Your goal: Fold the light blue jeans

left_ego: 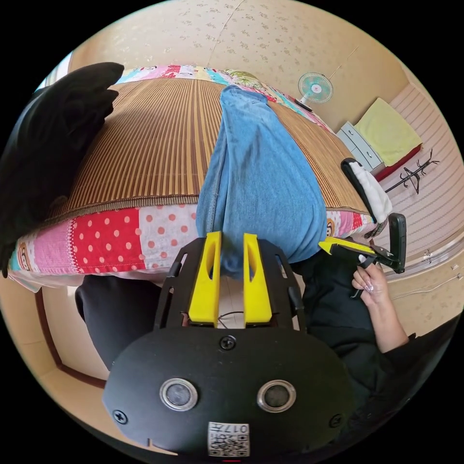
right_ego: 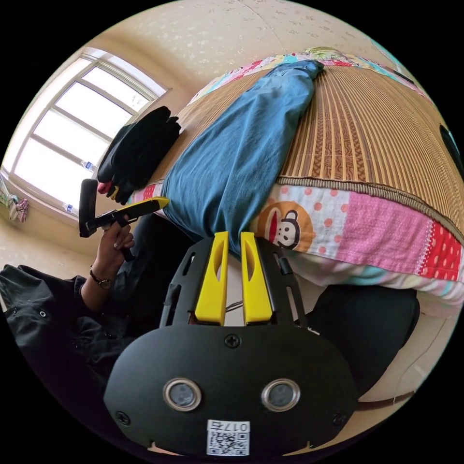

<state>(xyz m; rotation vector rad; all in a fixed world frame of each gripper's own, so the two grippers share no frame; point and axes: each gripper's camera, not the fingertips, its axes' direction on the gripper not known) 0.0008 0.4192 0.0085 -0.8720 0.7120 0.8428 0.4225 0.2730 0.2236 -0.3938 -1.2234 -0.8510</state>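
Light blue jeans (left_ego: 261,179) lie lengthwise on the bed, on top of a striped bamboo mat (left_ego: 154,145), w/ the near end hanging over the bed edge past the patchwork quilt (left_ego: 121,237). They look already doubled leg-on-leg into one long strip; far end reaches near the head of the bed.

Left gripper (left_ego: 231,251): jaws nearly together, w/ denim of the hanging end between them, so clamped on the jeans as far as I can judge. Right gripper (right_ego: 234,249): same picture in the right gripper view, jaws close w/ blue cloth (right_ego: 232,159) running into the gap; reads as clamped on the other corner of that end. In each view the opposite gripper shows at the side edge of the jeans, held by a hand (left_ego: 369,285), its jaws seemingly on the hem edge.

Step in hand, my read: both corners of the near end are gripped, ready for the crosswise fold. Task roughly midway: lengthwise fold done, no crosswise fold yet.

Next move calls for: lift both corners together, keep them level and the cloth taut, carry the end fwd over the strip toward the far end, lay edges aligned, then release. Watch for the hanging part dragging on the quilt edge or skewing.

Dark garments (left_ego: 53,145) sit piled on the mat beside the jeans, apart from them; shouldn't interfere.
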